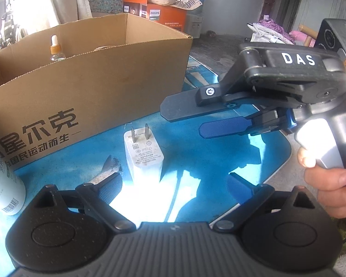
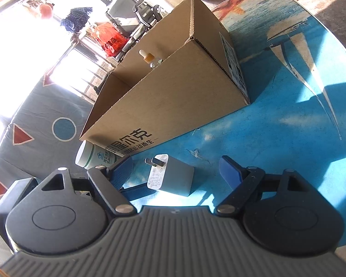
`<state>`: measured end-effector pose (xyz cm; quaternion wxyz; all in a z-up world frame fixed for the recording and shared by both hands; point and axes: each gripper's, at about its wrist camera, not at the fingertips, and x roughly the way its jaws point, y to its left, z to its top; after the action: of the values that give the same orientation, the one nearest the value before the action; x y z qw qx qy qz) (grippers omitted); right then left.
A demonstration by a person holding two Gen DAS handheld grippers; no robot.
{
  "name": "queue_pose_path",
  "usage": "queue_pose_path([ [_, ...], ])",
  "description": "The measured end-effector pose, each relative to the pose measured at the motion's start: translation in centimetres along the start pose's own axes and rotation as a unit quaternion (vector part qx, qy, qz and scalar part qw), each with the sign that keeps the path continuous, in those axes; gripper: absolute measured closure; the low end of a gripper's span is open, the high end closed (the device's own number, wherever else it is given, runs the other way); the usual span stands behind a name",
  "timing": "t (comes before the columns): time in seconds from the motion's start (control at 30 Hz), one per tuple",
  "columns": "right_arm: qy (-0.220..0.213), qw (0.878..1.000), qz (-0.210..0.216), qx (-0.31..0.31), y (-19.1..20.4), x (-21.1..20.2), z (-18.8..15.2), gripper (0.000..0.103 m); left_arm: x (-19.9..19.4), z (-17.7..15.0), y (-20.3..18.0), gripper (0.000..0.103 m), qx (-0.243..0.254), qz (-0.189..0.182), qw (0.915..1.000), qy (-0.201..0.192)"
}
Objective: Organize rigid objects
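Observation:
A white plug charger (image 1: pixel 143 153) lies on the blue table mat (image 1: pixel 196 152) in front of an open cardboard box (image 1: pixel 87 87). A small dropper bottle (image 1: pixel 55 48) stands inside the box. My left gripper (image 1: pixel 175 185) is open and empty, just short of the charger. My right gripper (image 1: pixel 184 121) hovers open above the mat to the charger's right. In the right wrist view the charger (image 2: pixel 170 177) lies between the open fingers of my right gripper (image 2: pixel 176 169), untouched. The box (image 2: pixel 168 97) and the dropper bottle (image 2: pixel 150 58) show beyond.
A green-labelled white bottle (image 1: pixel 2 184) lies at the box's near left corner; it also shows in the right wrist view (image 2: pixel 96 157). A rough stone-like piece (image 1: pixel 107 170) lies left of the charger. An orange Philips box (image 1: pixel 159 11) stands behind. The mat's edge (image 1: pixel 286 159) is at the right.

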<state>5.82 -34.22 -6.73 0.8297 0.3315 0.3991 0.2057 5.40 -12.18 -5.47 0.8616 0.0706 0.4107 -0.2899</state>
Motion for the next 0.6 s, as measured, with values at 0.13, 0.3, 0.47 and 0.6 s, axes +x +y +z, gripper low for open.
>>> queue_pose_path([
  [0.13,0.002,1.0,-0.002,-0.004,0.4,0.1,-0.1,0.021,-0.4,-0.2,0.4,0.005,-0.006,0.006,1.0,-0.005],
  [0.3,0.003,1.0,-0.005,-0.011,1.0,0.1,-0.1,0.021,-1.1,-0.5,0.1,0.005,0.005,0.023,0.9996,-0.017],
  [0.47,0.001,1.0,-0.009,-0.018,1.6,0.0,-0.1,0.021,-1.2,-0.4,0.7,0.004,0.005,0.028,0.9993,-0.026],
  [0.6,0.001,1.0,-0.008,-0.021,1.9,0.0,-0.2,0.021,-1.4,-0.6,0.9,0.004,0.002,0.028,0.9992,-0.027],
])
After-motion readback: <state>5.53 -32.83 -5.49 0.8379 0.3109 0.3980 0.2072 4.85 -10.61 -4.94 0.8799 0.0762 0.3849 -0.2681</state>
